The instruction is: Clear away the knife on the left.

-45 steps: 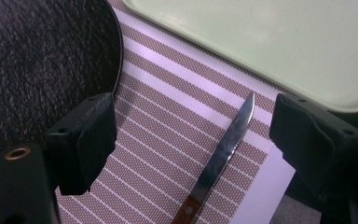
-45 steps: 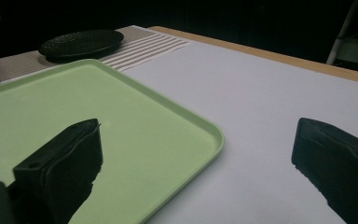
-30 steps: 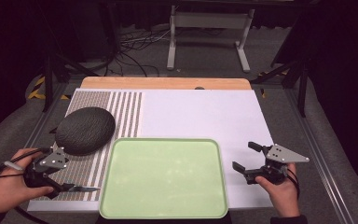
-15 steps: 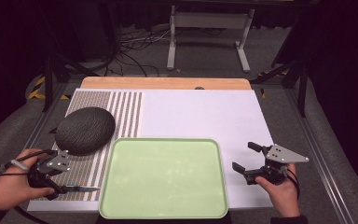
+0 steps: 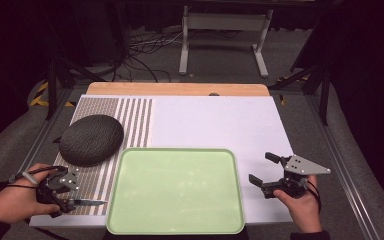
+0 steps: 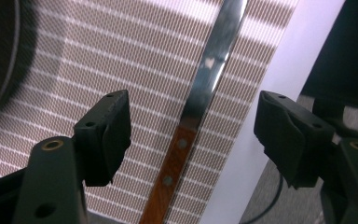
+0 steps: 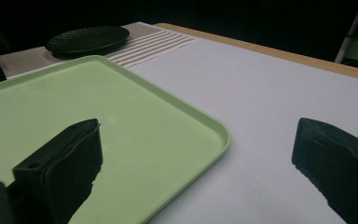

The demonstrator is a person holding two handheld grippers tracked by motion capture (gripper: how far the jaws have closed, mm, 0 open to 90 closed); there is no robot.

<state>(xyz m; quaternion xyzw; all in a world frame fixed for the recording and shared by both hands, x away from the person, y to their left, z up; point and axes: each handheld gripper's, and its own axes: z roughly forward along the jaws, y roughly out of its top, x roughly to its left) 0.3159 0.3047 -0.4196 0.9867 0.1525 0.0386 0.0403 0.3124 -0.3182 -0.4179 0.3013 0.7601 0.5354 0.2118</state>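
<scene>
A knife (image 6: 193, 107) with a wooden handle and a steel blade lies on the striped mat (image 6: 121, 56) near the table's front left corner. My left gripper (image 6: 193, 121) hangs open over it, one jaw on each side of the handle, neither touching. In the high view the left gripper (image 5: 60, 195) covers the handle and the blade of the knife (image 5: 91, 202) points right toward the light green tray (image 5: 175, 220). My right gripper (image 5: 262, 169) stands open above the white table surface, just right of the tray (image 7: 121, 121), holding nothing.
A dark round textured plate (image 5: 91, 140) rests on the striped mat (image 5: 130, 120) behind the left gripper; the same plate (image 7: 86, 39) lies low and flat in the right gripper view. The white surface (image 5: 215, 122) stretches behind the tray to a wooden edge (image 5: 180, 89).
My left hand and gripper have shifted slightly toward the table's front edge, over the knife handle. The knife, tray and right gripper have not moved.
</scene>
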